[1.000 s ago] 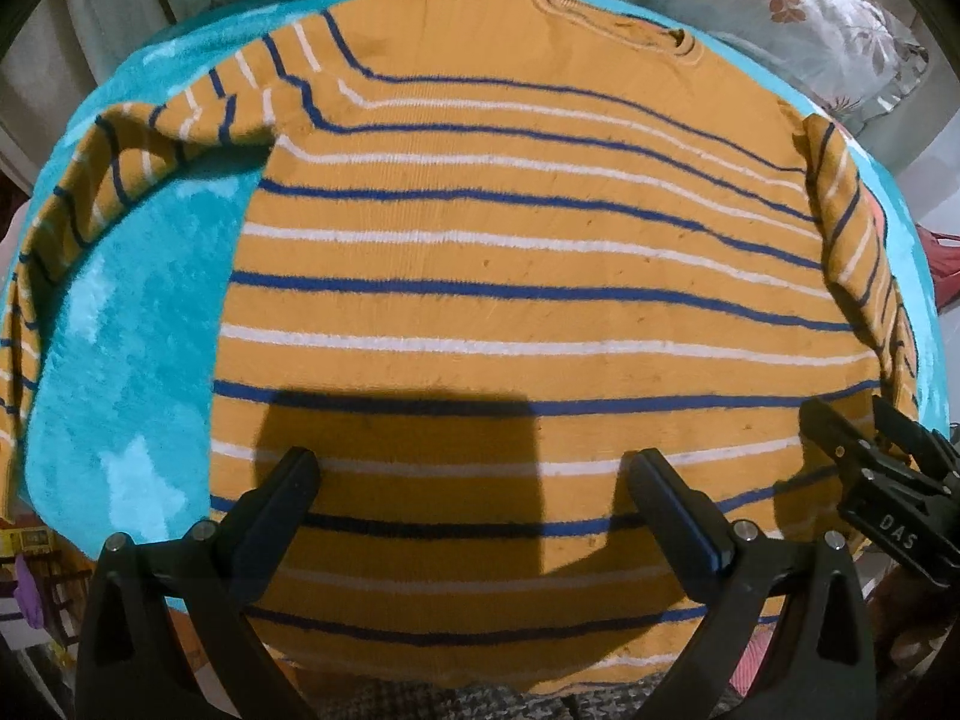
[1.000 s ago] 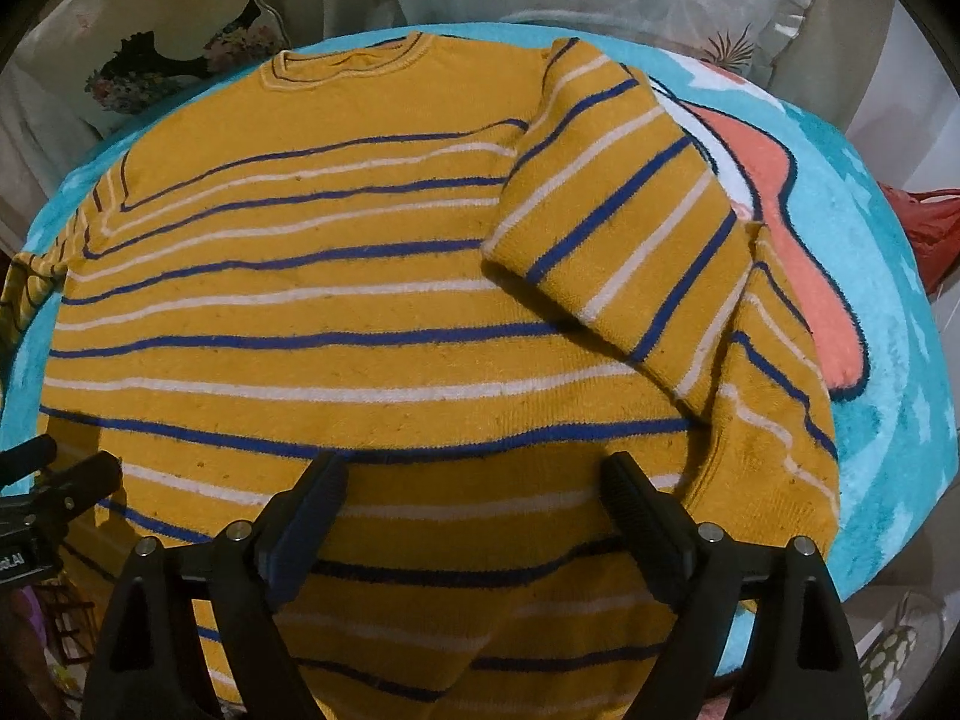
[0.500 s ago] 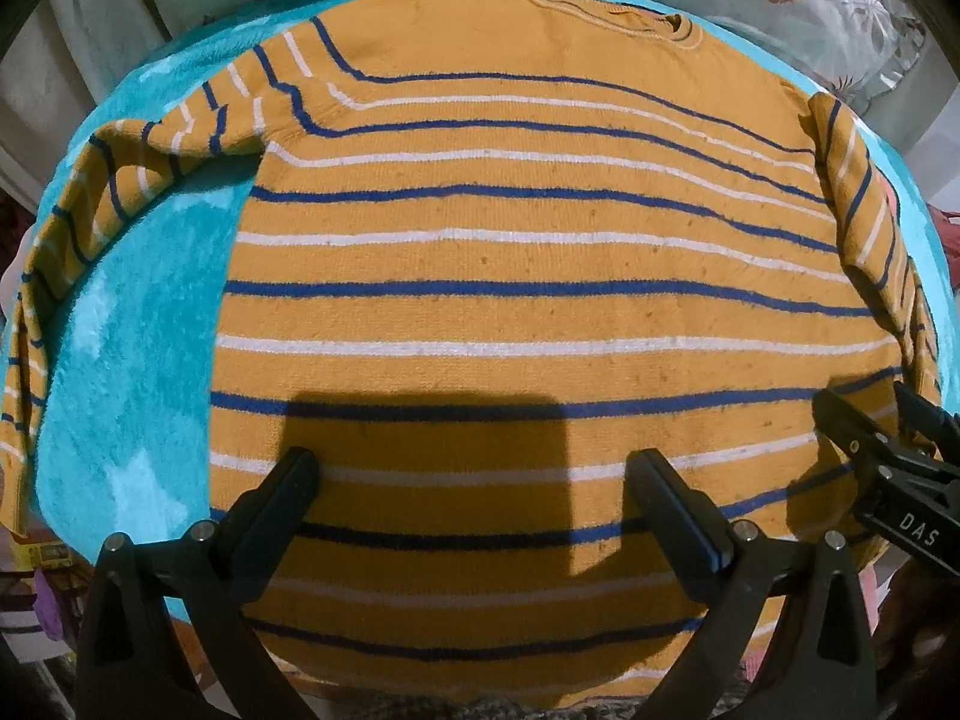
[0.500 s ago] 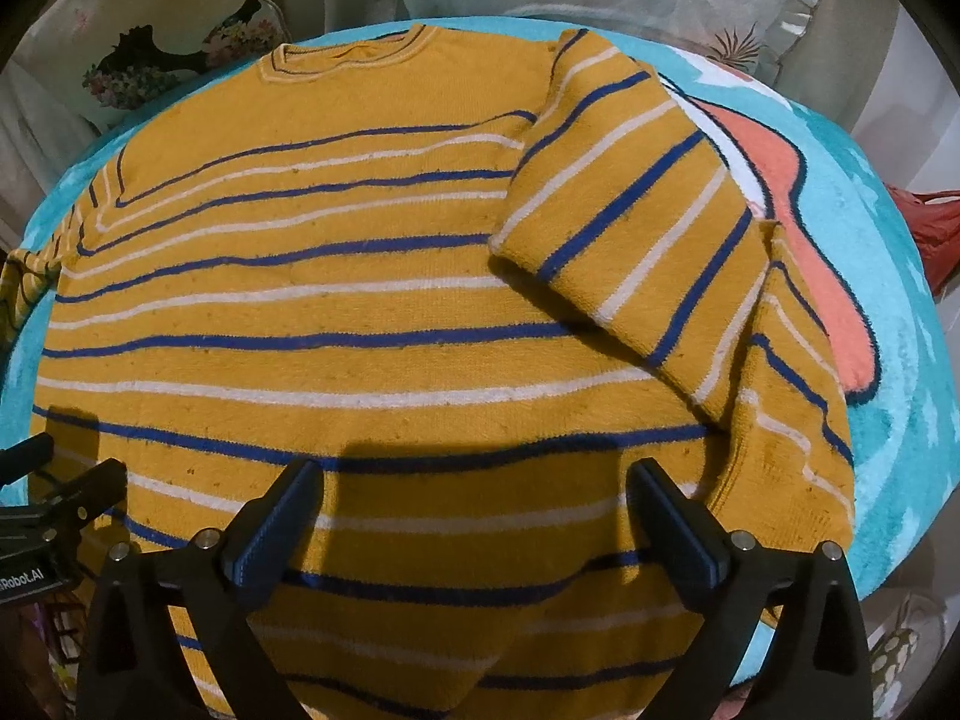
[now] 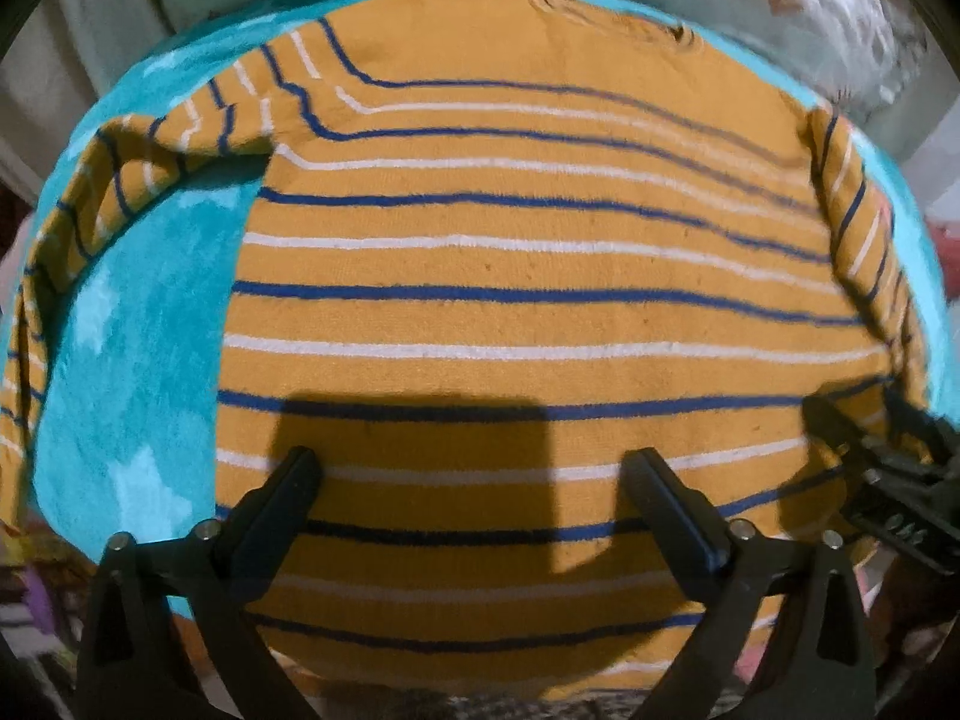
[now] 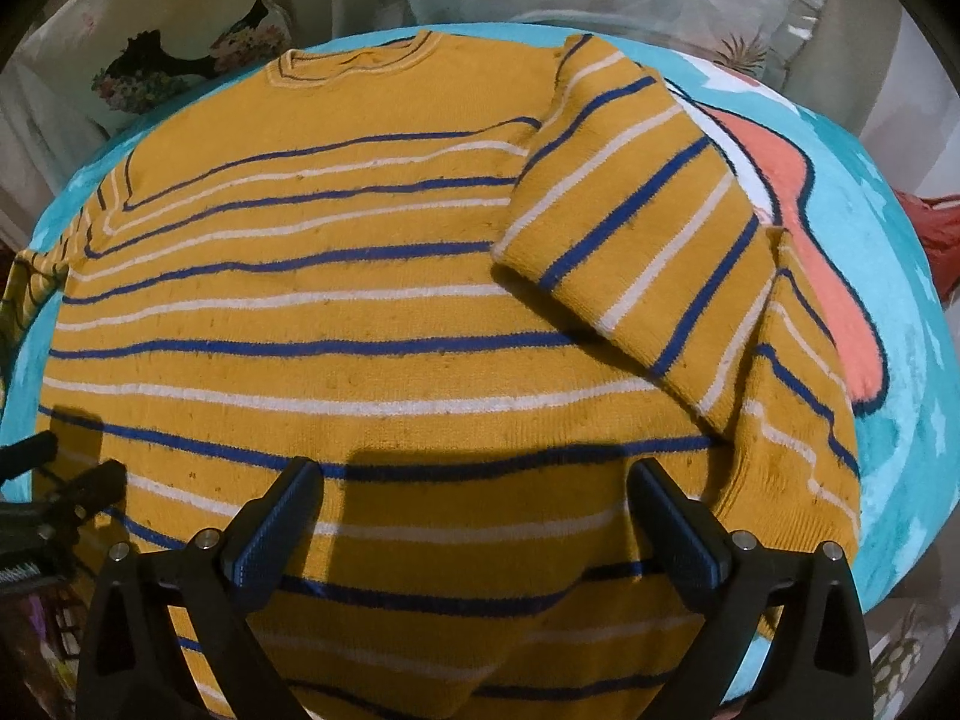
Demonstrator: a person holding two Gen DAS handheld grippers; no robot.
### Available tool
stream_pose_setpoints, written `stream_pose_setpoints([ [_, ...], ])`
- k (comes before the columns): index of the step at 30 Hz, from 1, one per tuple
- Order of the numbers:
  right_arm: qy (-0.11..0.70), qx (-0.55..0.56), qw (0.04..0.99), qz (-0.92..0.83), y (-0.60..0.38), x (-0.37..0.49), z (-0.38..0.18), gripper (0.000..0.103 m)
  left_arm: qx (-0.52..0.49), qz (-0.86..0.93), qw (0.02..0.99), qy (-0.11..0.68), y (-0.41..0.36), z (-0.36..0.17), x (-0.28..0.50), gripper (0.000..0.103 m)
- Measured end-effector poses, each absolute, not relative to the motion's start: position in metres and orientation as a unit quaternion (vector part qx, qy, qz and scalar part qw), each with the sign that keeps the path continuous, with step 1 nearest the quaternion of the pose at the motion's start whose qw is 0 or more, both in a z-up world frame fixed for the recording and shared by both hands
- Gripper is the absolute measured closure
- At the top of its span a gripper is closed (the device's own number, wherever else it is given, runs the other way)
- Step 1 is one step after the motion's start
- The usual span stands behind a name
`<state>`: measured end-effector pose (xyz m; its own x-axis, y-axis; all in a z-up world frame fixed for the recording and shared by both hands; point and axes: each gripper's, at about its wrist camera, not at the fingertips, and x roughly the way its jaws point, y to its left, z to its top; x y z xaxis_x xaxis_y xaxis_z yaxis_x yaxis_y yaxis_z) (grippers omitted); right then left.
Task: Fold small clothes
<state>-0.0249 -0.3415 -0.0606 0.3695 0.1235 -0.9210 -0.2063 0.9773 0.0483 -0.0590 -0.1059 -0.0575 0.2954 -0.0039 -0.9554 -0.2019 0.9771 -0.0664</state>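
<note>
A mustard sweater point(image 5: 510, 276) with blue and white stripes lies flat on a turquoise blanket point(image 5: 132, 360), collar at the far end. Its left sleeve point(image 5: 120, 198) stretches out to the side and hangs over the blanket's edge. The right sleeve point(image 6: 648, 252) is folded across the body point(image 6: 360, 330). My left gripper point(image 5: 471, 459) hovers over the lower hem; its jaws are closing, the pads grip nothing and only flat fabric lies under them. My right gripper point(image 6: 475, 471) stands wide open above the hem on the right side. Each gripper shows at the edge of the other's view point(image 5: 888, 474) point(image 6: 54, 480).
The blanket carries a coral shape point(image 6: 840, 300) outlined in dark blue, right of the sweater. Floral pillows point(image 6: 180, 60) line the far side. Something red point(image 6: 936, 240) lies off the right edge. Clutter shows low at the left point(image 5: 24, 588).
The right gripper's fingers have spread wider than a second ago. The left gripper's fingers have drawn slightly closer together. The sweater lies as before.
</note>
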Motion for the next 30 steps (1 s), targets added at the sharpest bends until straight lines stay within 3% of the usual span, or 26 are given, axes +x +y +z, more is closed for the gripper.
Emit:
stream_pose_setpoints([
  [2,0.559,-0.039,0.821,0.109,-0.341,-0.023,-0.058,0.002,-0.096,0.062,0.805,0.582,-0.102,-0.051,-0.062,0.011],
  [5,0.547,-0.014,0.828,0.123,-0.355,-0.026,-0.043,0.02,-0.1,0.072,0.816,0.565,-0.099,-0.04,-0.069,0.011],
  [7,0.53,0.025,0.834,0.15,-0.37,-0.031,-0.026,0.026,-0.109,0.073,0.82,0.558,-0.098,-0.034,-0.073,0.011],
  [12,0.471,0.086,0.869,0.123,-0.433,-0.032,0.014,0.026,-0.127,0.078,0.819,0.554,-0.094,-0.033,-0.083,0.011],
  [16,0.506,0.085,0.858,0.028,-0.481,-0.009,-0.006,0.03,-0.128,0.078,0.814,0.561,-0.101,-0.038,-0.092,0.011],
  [18,0.518,0.103,0.849,0.036,-0.488,-0.01,-0.014,0.035,-0.125,0.079,0.815,0.56,-0.103,-0.036,-0.097,0.011],
  [21,0.505,0.11,0.852,0.085,-0.482,-0.022,-0.012,0.035,-0.124,0.08,0.818,0.556,-0.104,-0.034,-0.101,0.011],
  [28,0.529,-0.029,0.841,0.111,-0.431,-0.047,-0.04,0.038,-0.131,0.083,0.815,0.559,-0.106,-0.034,-0.103,0.011],
  [30,0.53,-0.047,0.841,0.097,-0.433,-0.049,-0.048,0.085,-0.137,0.085,0.813,0.559,-0.106,-0.034,-0.102,0.011],
])
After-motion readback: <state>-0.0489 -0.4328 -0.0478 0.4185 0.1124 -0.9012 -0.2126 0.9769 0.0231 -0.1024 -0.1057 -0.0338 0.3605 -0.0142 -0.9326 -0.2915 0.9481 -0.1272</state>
